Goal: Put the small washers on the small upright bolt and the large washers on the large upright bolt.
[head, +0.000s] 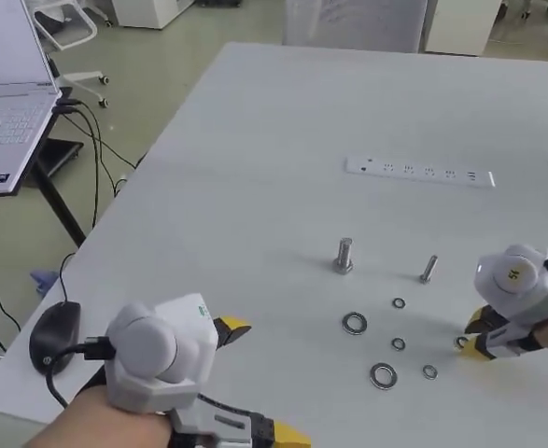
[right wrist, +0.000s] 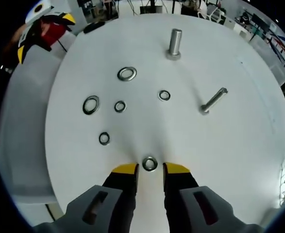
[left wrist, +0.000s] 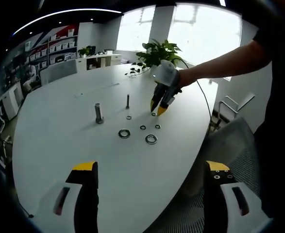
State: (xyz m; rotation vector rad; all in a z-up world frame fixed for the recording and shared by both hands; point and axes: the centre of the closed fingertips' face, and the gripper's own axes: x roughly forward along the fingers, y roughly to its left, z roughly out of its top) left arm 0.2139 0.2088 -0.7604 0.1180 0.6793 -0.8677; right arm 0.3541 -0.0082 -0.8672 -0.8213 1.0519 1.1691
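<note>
Bright even daylight, glaring windows, soft shadows, sharp focus, fisheye edge distortion

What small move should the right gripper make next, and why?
Probably close the right gripper on the small washer. The washer lies flat on the table right between its open jaws, at their tips, and is not yet gripped.

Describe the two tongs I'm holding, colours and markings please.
Both look alike: rounded white housing, grey bodies, black jaws with yellow tips. The left tongs have a black cable plugged in at the back. The right tongs carry a round yellow sticker with a number too small to read, and a black cable as well. That arm wears a dark short sleeve.
</note>
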